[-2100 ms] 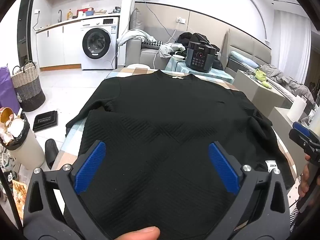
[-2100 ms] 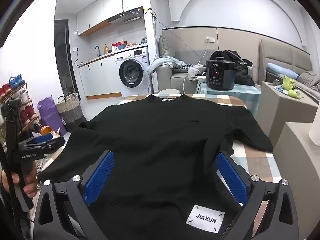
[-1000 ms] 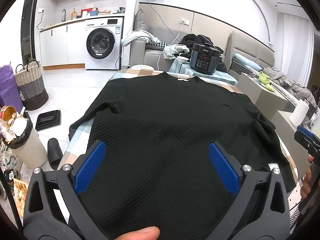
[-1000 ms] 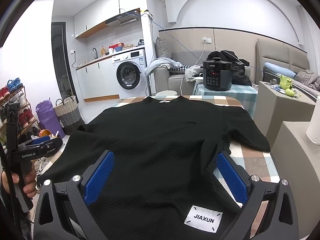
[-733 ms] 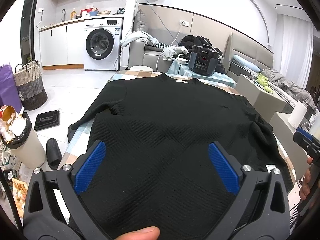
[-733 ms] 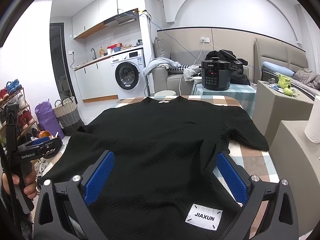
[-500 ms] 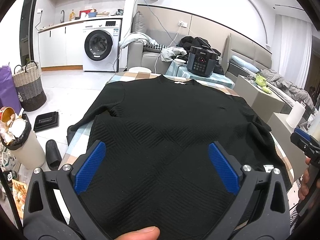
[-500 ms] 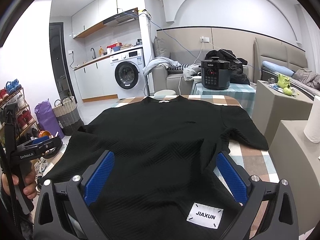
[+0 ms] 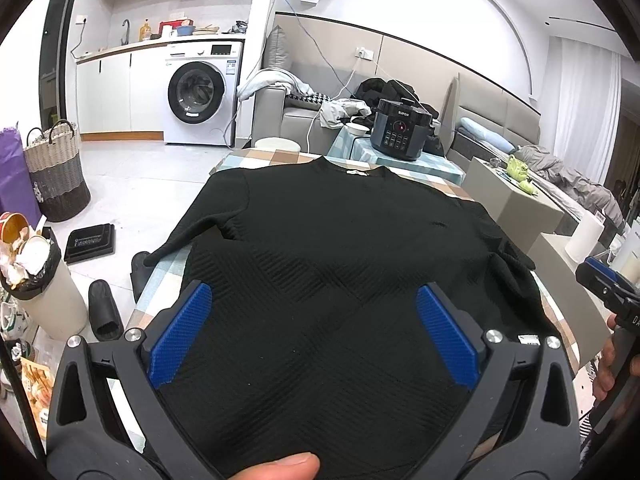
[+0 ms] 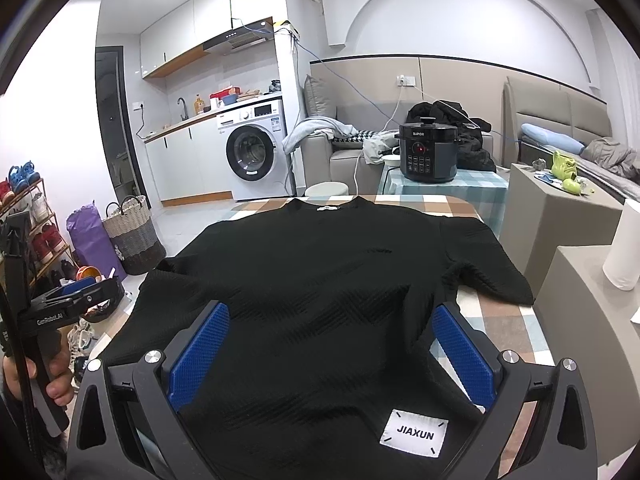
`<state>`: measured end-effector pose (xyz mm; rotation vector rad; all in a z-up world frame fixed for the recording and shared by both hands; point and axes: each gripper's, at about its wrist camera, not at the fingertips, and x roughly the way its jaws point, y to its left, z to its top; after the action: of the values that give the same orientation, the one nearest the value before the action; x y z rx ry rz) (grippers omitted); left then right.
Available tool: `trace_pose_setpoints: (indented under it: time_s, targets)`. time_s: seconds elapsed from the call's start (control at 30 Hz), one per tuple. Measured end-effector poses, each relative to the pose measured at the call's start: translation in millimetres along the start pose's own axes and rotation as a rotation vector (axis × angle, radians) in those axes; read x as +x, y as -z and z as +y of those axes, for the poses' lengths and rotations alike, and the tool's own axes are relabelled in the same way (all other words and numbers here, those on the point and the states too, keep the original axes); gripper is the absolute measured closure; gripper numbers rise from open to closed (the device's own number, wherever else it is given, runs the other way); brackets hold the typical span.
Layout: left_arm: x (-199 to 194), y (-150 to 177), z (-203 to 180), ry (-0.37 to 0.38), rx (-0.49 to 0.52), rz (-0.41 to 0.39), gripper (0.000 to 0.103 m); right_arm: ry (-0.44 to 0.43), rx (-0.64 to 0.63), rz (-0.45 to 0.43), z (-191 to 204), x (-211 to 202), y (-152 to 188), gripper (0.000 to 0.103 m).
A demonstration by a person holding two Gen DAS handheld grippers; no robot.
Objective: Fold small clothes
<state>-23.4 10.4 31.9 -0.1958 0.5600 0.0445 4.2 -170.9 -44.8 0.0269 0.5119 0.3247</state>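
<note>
**Black sweater laid flat, both grippers poised at the hem**

Left wrist view: The left gripper (image 9: 312,328) hung with its blue pads spread wide and nothing between them, over the near left part of the black sweater (image 9: 340,248). The sweater lay face-up and unfolded on the checked table (image 9: 256,158), collar at the far end, its left sleeve (image 9: 192,232) angling off the table's left edge. At the right border the right gripper (image 9: 608,284) showed only in part, held beside the table's right side. A pressure cooker (image 9: 400,134) stood on a separate small table beyond the collar, well apart.

Right wrist view: The right gripper (image 10: 328,344) was likewise opened wide and empty, above the near right of the sweater, with the white JIAXUN label (image 10: 414,432) just below its right finger. The right short sleeve (image 10: 484,268) lay flat on the tablecloth. The left gripper (image 10: 68,300) appeared at the left edge, held off the table's side.

Judgement: no fold looked started. To begin well, each gripper would probably do best to come down on a hem corner or a side seam, pinching both knit layers together, since the textured fabric seemed thick and could slip from a shallow bite. The hanging left sleeve would likely need bringing onto the body first, or it would drag the fold crooked. Lifting both sides evenly should keep the edge straight.
</note>
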Motion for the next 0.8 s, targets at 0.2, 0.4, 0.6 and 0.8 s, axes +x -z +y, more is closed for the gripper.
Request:
trace_pose_setpoints:
  time_s: [0.2, 0.4, 0.6, 0.8]
  targets:
    - [-6.0, -3.3, 3.2, 0.005, -0.007, -0.008, 0.001, 0.008, -0.01, 0.005, 4.2, -3.5, -3.0, 0.0]
    - [-9.9, -4.5, 3.0, 0.009, -0.007, -0.009, 0.001, 0.01, -0.015, -0.004, 3.7, -8.5, -10.6, 0.0]
    - [-12.4, -4.1, -0.7, 0.016, -0.003, -0.006, 0.001, 0.013, -0.013, -0.01, 2.5, -11.5, -14.7, 0.0]
    - [-12.7, -4.2, -1.8, 0.02, 0.001, -0.006, 0.001, 0.021, -0.015, -0.005, 3.4, -9.5, -17.0, 0.0]
